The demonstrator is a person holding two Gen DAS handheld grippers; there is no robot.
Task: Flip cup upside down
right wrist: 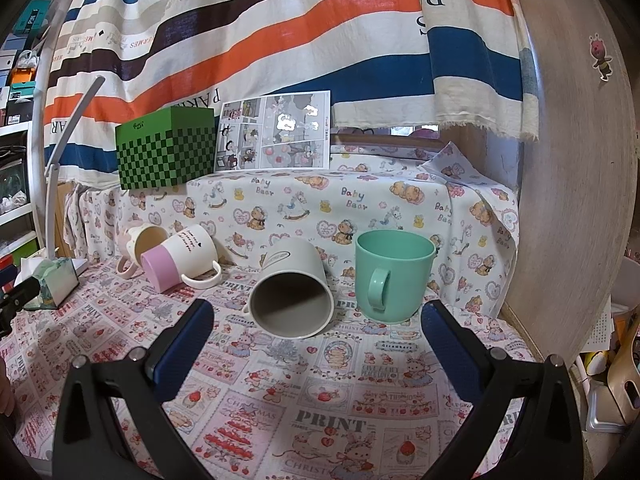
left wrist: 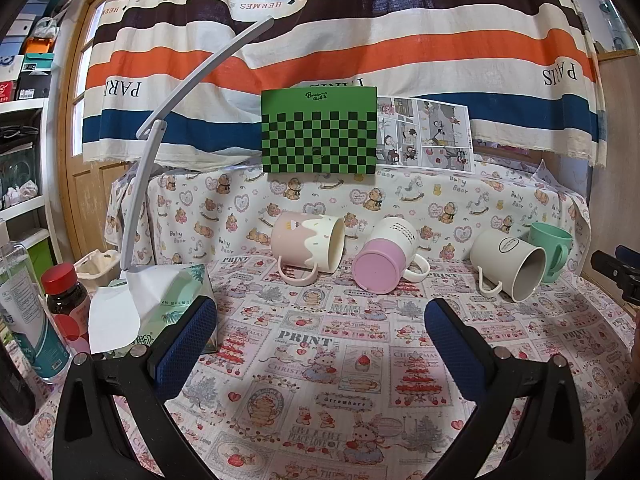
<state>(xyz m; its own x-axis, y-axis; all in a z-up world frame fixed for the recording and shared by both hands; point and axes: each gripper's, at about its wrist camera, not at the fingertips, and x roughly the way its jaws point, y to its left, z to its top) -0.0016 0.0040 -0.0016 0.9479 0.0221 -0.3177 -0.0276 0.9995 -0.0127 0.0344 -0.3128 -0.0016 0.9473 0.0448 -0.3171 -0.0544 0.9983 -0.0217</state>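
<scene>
— While we count along the counter (right wrist: 280,400), how many cups do we have?

— Four. Three lie on their sides and one stands upright. From the left wrist view: the pink-and-cream drip cup (left wrist: 308,244) lies with its mouth turned to the right, the pink-bottomed white cup (left wrist: 384,258) lies with its base toward us, the plain white cup (left wrist: 506,262) lies with its mouth toward us and to the right, and the mint green cup (left wrist: 552,248) stands upright just behind it at the far right.

— And from the right wrist view?

— The same four. The white cup (right wrist: 294,290) lies nearest us, mouth open toward the camera; the mint green cup (right wrist: 394,274) stands just beside it on the right, handle facing us. The two pink ones (right wrist: 176,256) lie together farther left.

— How do our two tools stand?

— Both spread wide and holding nothing. The left tool (left wrist: 320,336) hovers over the printed cloth, well short of the cups. The right tool (right wrist: 316,340) sits low in front of the white cup, which lies between and beyond its blue pads (right wrist: 184,344).

— Anything else to count?

— One green checkered box (left wrist: 319,130) and one comic sheet (left wrist: 426,132) on the raised ledge behind, one tissue pack (left wrist: 160,308), one desk lamp (left wrist: 160,152), and two bottles (left wrist: 66,300) at the left edge.
</scene>
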